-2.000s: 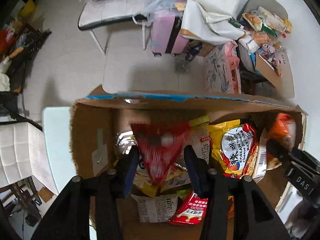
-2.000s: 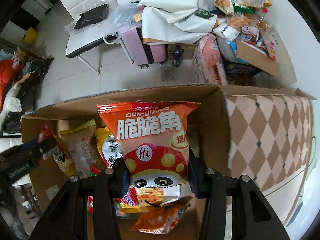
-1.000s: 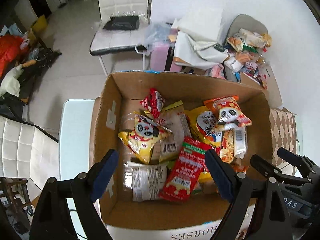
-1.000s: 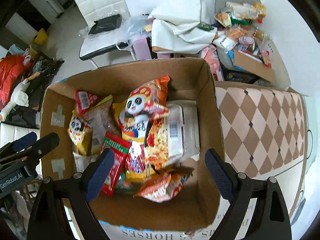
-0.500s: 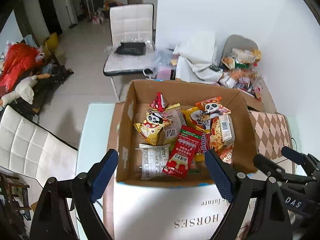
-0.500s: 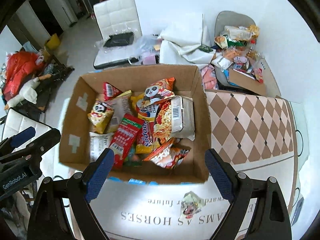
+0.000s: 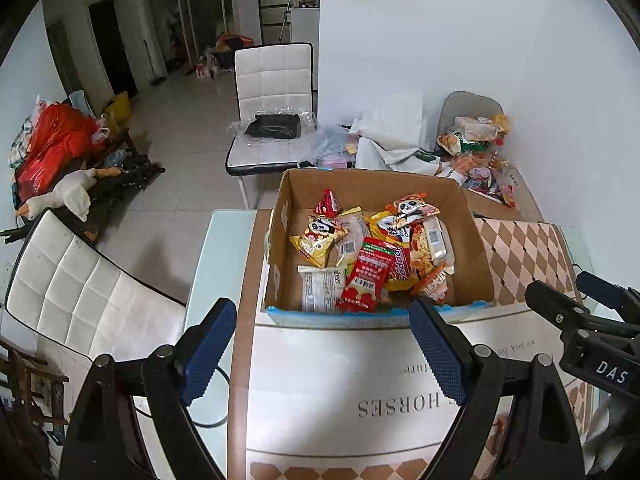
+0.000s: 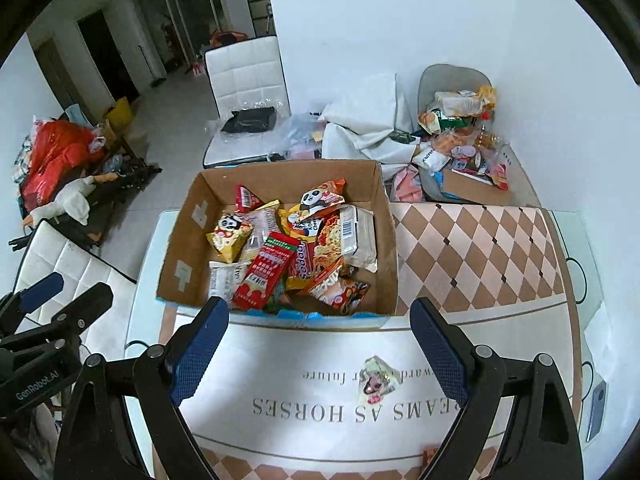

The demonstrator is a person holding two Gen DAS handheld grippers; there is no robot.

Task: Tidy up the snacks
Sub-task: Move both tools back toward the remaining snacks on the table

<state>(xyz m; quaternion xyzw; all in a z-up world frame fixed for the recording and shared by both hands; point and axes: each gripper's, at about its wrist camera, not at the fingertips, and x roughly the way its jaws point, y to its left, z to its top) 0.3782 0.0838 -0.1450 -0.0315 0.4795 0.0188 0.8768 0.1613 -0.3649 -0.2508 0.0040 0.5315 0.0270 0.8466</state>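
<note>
An open cardboard box (image 7: 470,236) (image 8: 188,240) stands on the table and holds several snack packets: a red packet (image 7: 368,276) (image 8: 266,276), a yellow panda bag (image 7: 318,236) (image 8: 228,234), an orange panda bag (image 7: 412,208) (image 8: 320,200) and a noodle pack (image 8: 348,236). My left gripper (image 7: 324,350) is open and empty, held well back from the box's near edge. My right gripper (image 8: 320,346) is open and empty, also back above the table mat. Each gripper shows at the edge of the other's view.
A white mat with lettering (image 8: 360,396) and a checked cloth (image 8: 480,256) cover the table. A small wrapper (image 8: 376,378) lies on the mat. White chairs (image 7: 272,80) (image 7: 72,296) stand behind and to the left. A snack pile (image 8: 460,140) sits behind the table at the right.
Both grippers let go of their snack bags into the box, opened wide, and pulled back and up away from the box.
</note>
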